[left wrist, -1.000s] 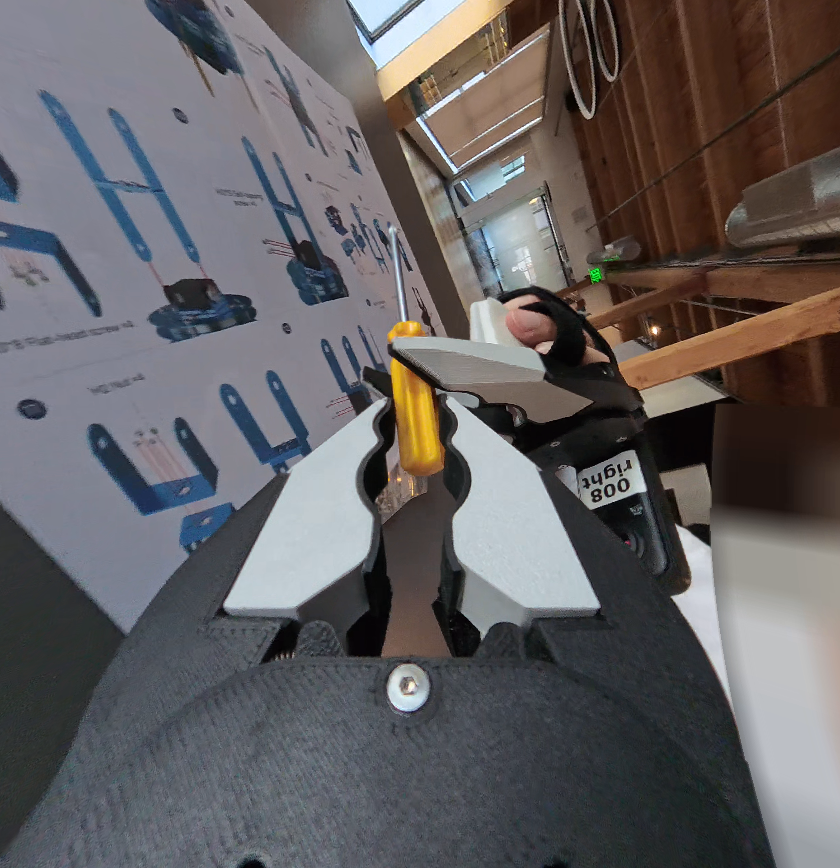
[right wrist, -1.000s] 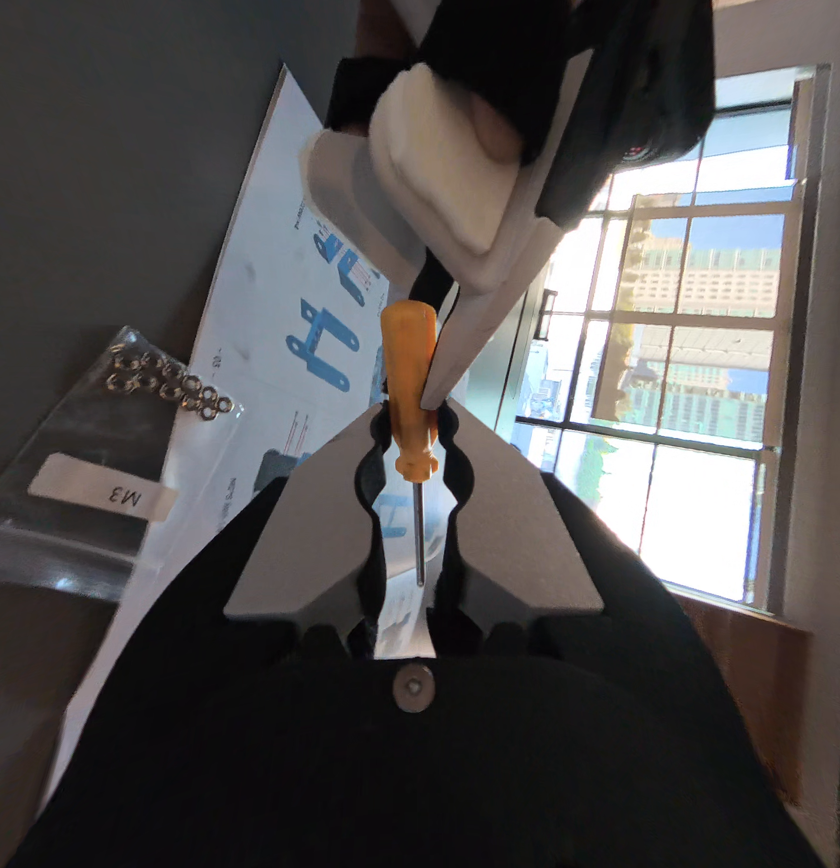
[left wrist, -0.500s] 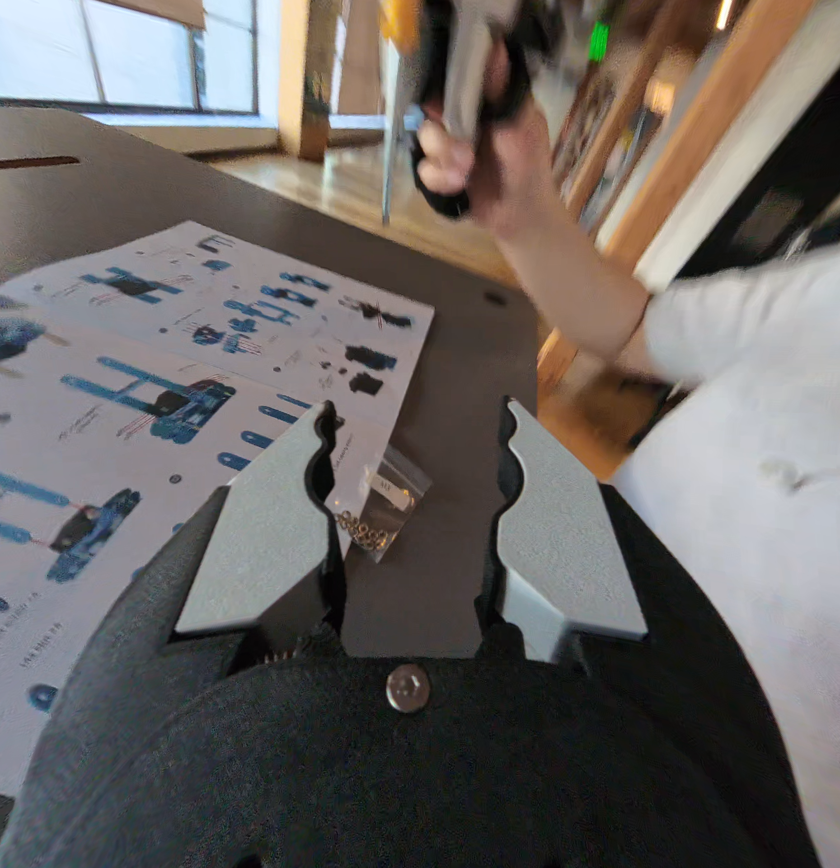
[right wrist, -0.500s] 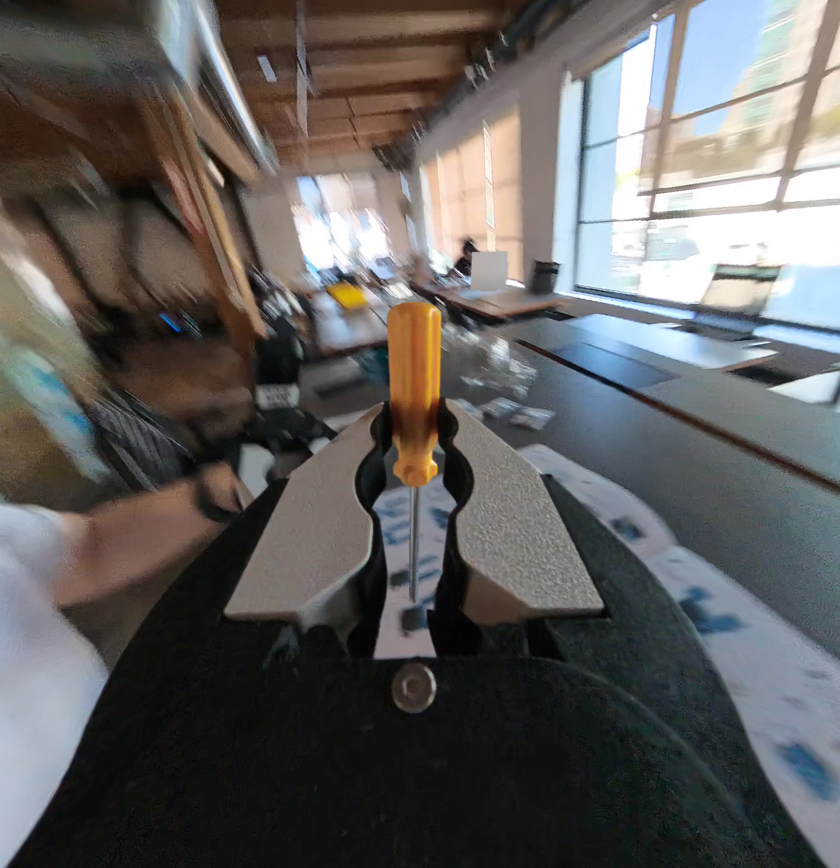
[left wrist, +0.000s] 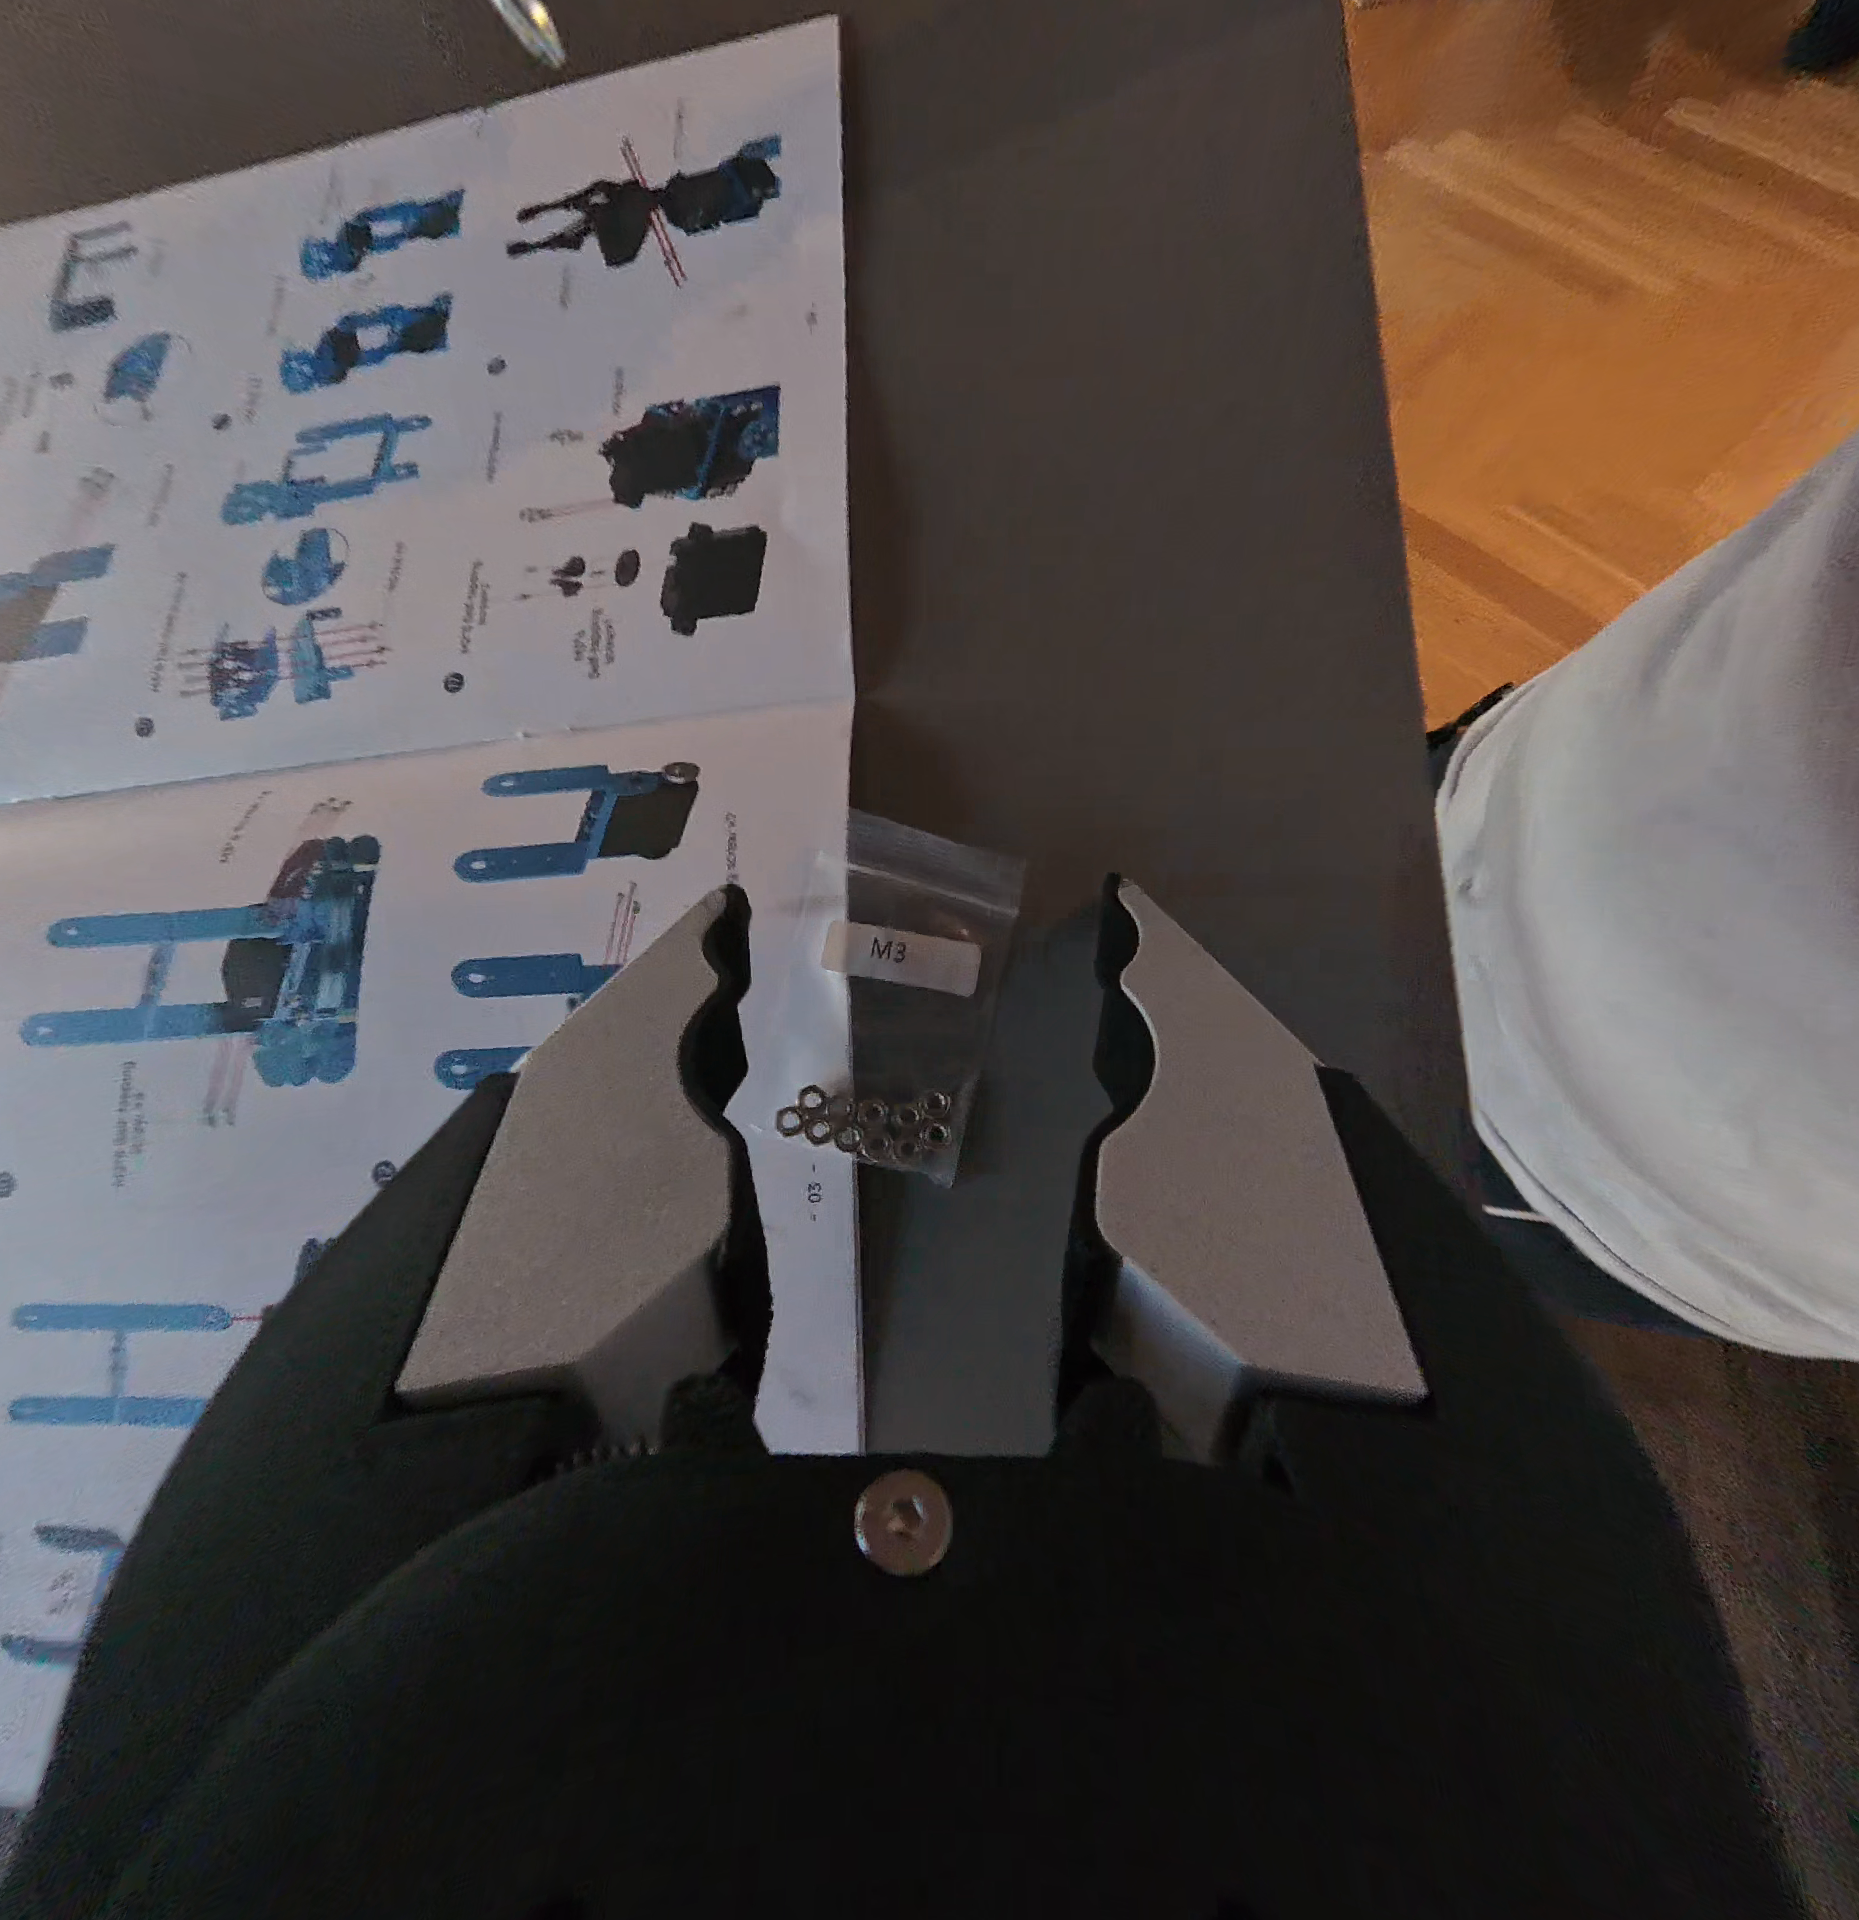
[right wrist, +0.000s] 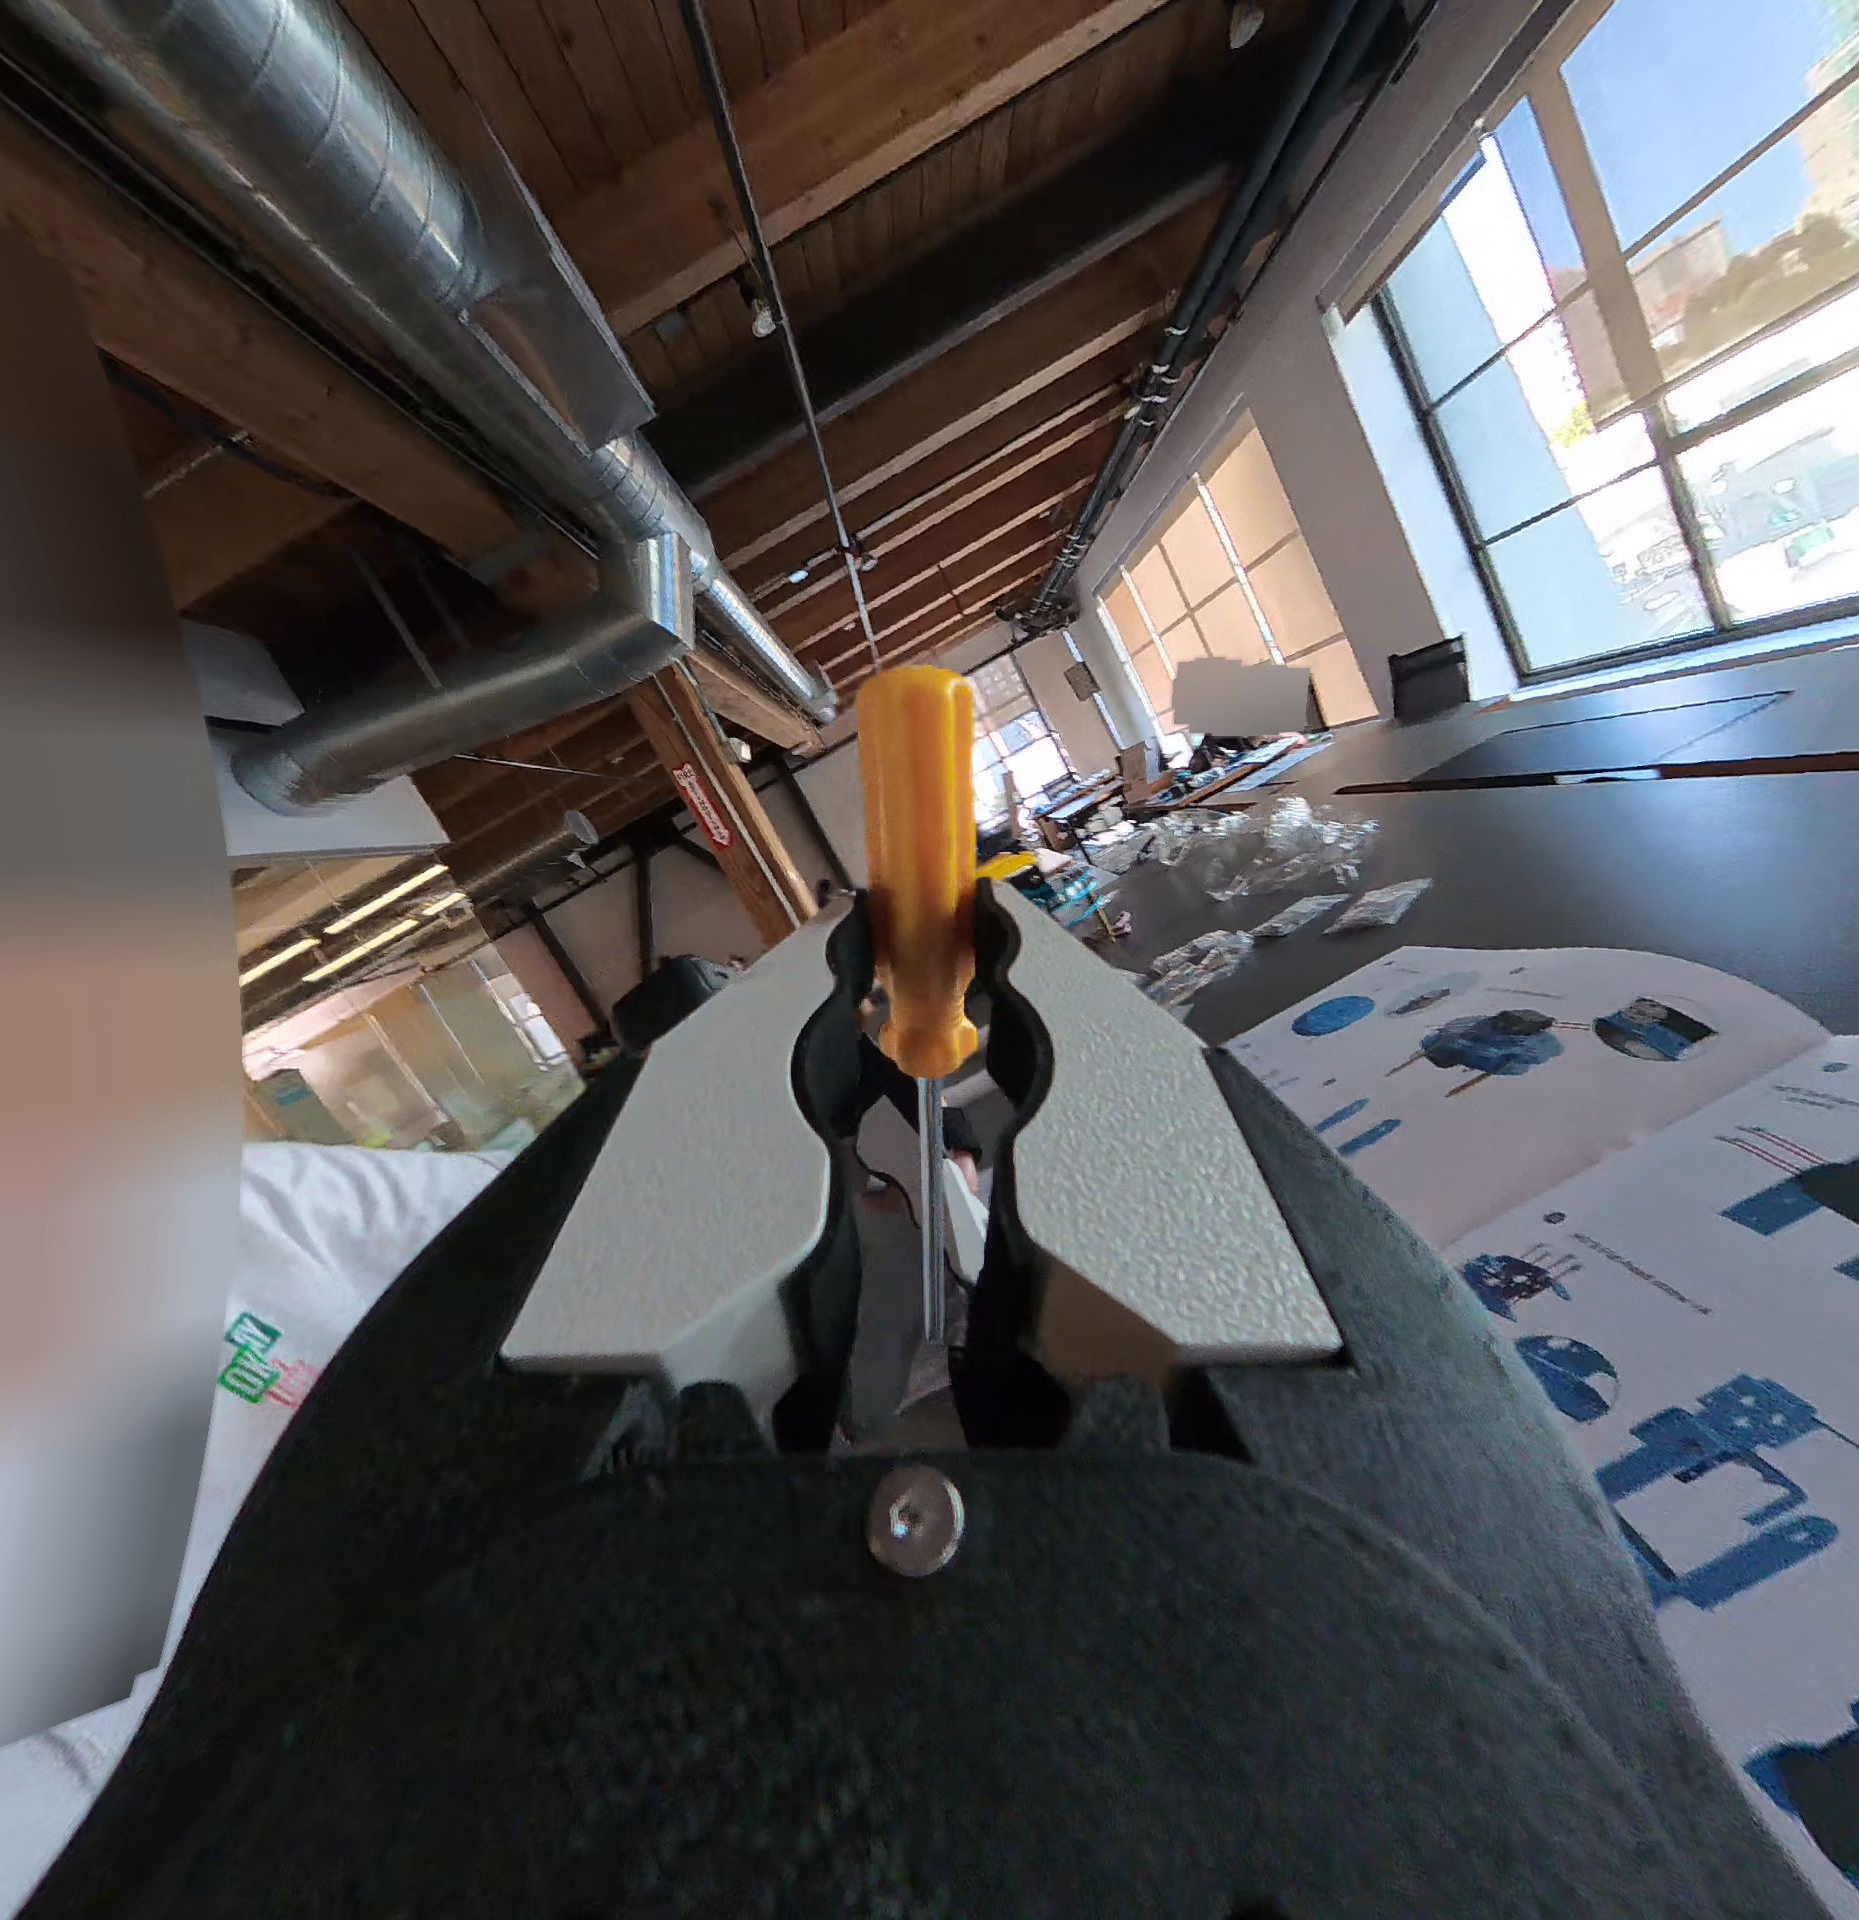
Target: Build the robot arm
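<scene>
Left gripper (left wrist: 923, 914), jaws apart, above a bag of nuts (left wrist: 909, 1023) at the instruction sheet's (left wrist: 405, 499) edge on a dark table (left wrist: 1112, 416). Right gripper (right wrist: 917, 914) clamps a yellow screwdriver (right wrist: 914, 862); timber ceiling (right wrist: 904, 208), windows (right wrist: 1683, 364).

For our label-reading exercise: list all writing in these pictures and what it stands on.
I quote no writing; it stands on:
White sticker on the bag of nuts: short code.
Instruction sheet: blurred captions, page number.
Red sign on a post: too small.
White shirt: coloured print, cut off.
</scene>
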The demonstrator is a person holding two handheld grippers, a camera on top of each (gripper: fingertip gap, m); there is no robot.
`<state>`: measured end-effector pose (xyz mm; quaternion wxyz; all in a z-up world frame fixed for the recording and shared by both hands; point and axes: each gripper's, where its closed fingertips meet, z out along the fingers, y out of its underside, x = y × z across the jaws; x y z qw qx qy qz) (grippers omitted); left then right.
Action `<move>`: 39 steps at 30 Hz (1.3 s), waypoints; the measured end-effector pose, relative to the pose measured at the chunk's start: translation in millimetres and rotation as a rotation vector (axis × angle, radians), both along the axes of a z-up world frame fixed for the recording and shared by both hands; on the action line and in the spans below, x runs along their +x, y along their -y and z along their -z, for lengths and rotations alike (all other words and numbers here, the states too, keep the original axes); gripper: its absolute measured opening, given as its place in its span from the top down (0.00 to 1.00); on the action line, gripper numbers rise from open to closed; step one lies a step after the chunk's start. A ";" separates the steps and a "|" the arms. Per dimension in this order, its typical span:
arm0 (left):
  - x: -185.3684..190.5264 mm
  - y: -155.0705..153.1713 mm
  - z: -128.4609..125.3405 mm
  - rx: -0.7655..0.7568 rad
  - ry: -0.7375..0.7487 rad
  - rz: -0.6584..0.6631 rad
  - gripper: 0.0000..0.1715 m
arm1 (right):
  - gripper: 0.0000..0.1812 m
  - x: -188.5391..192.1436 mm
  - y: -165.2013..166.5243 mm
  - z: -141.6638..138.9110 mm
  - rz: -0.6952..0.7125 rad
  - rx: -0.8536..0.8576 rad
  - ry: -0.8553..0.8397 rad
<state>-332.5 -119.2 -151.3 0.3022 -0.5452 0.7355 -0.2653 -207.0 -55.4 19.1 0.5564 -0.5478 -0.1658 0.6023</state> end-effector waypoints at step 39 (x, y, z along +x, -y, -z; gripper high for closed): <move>-2.6 -29.0 -67.8 -0.332 0.456 -0.065 0.78 | 0.91 -111.0 -31.5 -11.6 -0.251 0.048 -0.050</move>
